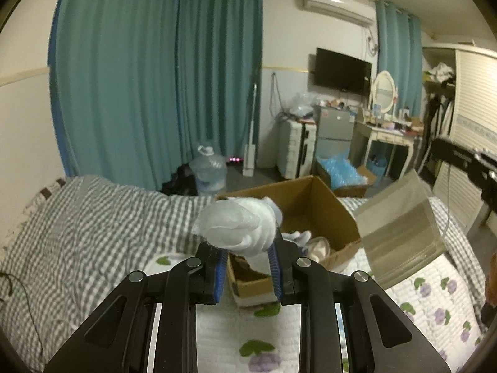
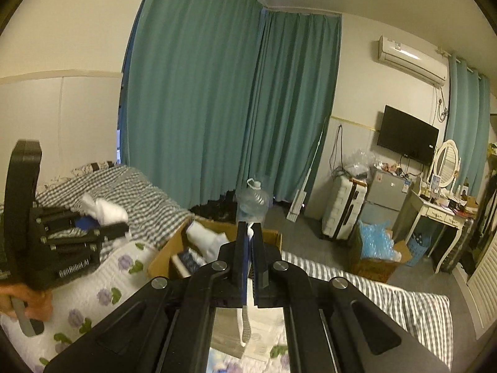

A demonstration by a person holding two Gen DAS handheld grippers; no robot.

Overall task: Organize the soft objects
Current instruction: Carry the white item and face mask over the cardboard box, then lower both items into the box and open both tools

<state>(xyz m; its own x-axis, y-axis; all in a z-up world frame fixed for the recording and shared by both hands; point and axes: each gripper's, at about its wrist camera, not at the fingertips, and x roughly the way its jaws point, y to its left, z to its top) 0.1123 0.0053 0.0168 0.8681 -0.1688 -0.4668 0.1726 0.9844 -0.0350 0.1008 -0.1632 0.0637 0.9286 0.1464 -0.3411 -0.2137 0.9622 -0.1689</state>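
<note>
My left gripper (image 1: 247,248) is shut on a white rolled soft bundle (image 1: 236,227) and holds it in the air just before the open cardboard box (image 1: 338,214) on the bed. It also shows in the right wrist view (image 2: 102,217), with the bundle (image 2: 105,209) in it. My right gripper (image 2: 251,233) is shut on a thin grey-beige folded cloth (image 2: 245,326) that hangs below its fingers. In the left wrist view that cloth (image 1: 400,230) hangs to the right of the box. The box (image 2: 167,248) holds white and dark soft items (image 2: 205,239).
The bed has a grey checked quilt (image 1: 93,217) and a white floral cover (image 1: 435,304). On the floor beyond are a water jug (image 1: 208,168), a white suitcase (image 1: 295,149), a box of blue plastic (image 1: 341,174) and a dressing table (image 1: 388,133).
</note>
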